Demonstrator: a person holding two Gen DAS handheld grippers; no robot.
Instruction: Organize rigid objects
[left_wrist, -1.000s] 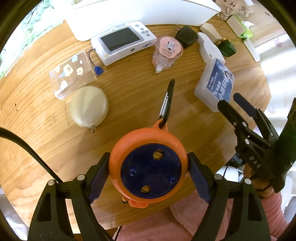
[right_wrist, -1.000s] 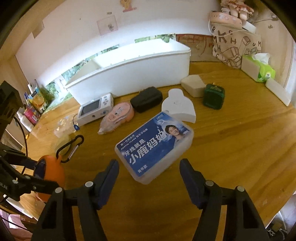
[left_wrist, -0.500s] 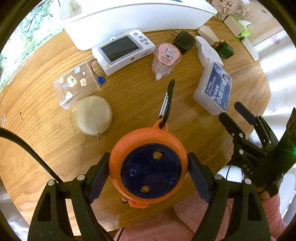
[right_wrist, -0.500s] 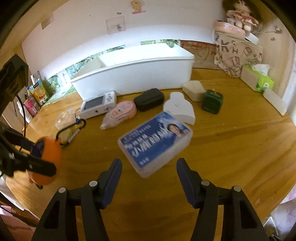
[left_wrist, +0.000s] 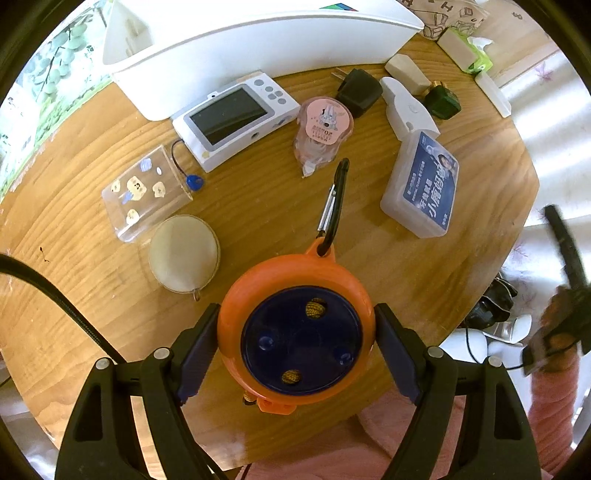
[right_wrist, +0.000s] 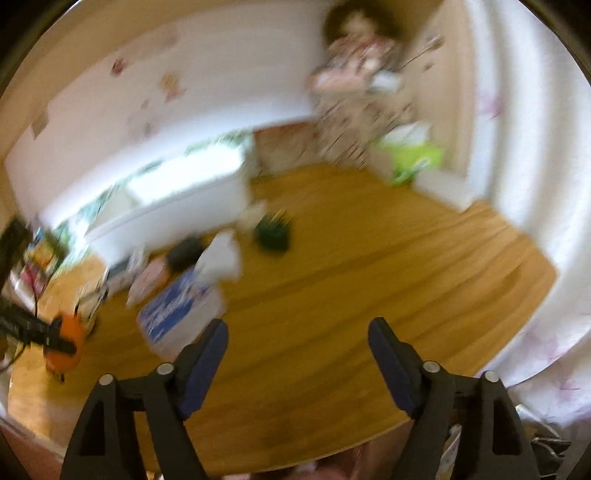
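My left gripper (left_wrist: 297, 325) points almost straight down and is shut on an orange round reel (left_wrist: 295, 288) with a dark blue face; a black carabiner (left_wrist: 334, 201) hangs off its top. The reel also shows at the left of the blurred right wrist view, orange reel (right_wrist: 64, 341). My right gripper (right_wrist: 297, 325) is over the near table edge, its jaws opening with nothing between them. The blue-labelled plastic box (left_wrist: 424, 184) lies on the wooden table (left_wrist: 258, 206), left of and beyond the right gripper's jaws, blue-labelled box (right_wrist: 173, 314).
A long white bin (left_wrist: 258, 40) stands at the back. In front of it lie a white screen device (left_wrist: 236, 114), a pink tape dispenser (left_wrist: 321, 125), a black adapter (left_wrist: 360, 92), a clear card holder (left_wrist: 144, 192), a beige round pouch (left_wrist: 183, 254) and a green bottle (left_wrist: 441, 103).
The right gripper has pulled back from the blue-labelled box and swung to the right, its jaws spreading wider; its view is now blurred. The left gripper still holds the reel.
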